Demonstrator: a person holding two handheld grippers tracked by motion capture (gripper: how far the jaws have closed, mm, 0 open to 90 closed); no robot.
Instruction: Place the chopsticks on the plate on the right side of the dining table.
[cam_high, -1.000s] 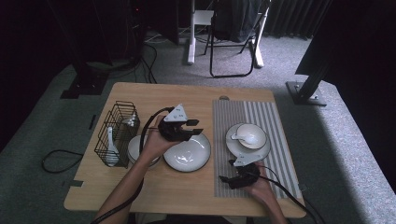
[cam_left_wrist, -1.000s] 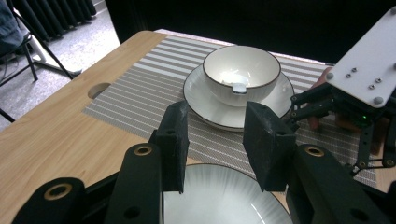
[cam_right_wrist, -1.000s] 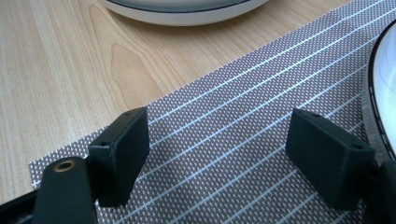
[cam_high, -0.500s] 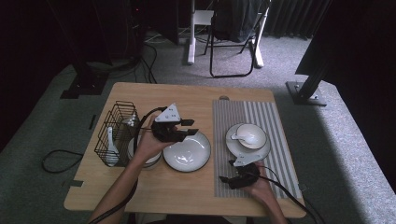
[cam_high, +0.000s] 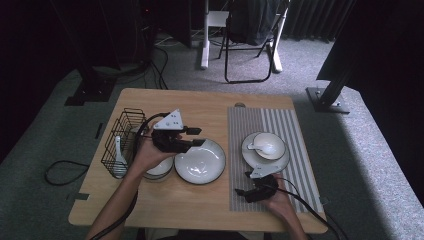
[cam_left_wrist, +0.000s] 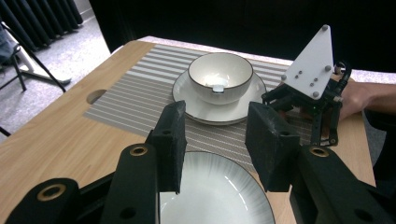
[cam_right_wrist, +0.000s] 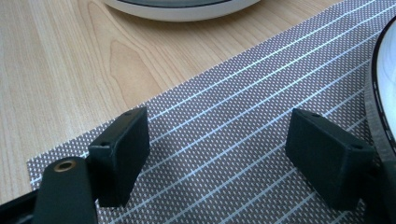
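on the wooden table (cam_high: 210, 107), left gripper (cam_high: 196, 137) has just been opening over the plate (cam_high: 200, 161); right gripper (cam_right_wrist: 217, 161) gapes empty.

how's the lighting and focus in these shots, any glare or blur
High view: dim, dark surroundings, daylight falling on the floor at right, a soft sheen on the large plate. Left gripper view: the bowl and striped mat are sharp, the near jaws slightly soft, a bright glint inside the bowl. Right gripper view: evenly lit, mat weave crisp, the plate rim at the right edge blurred.
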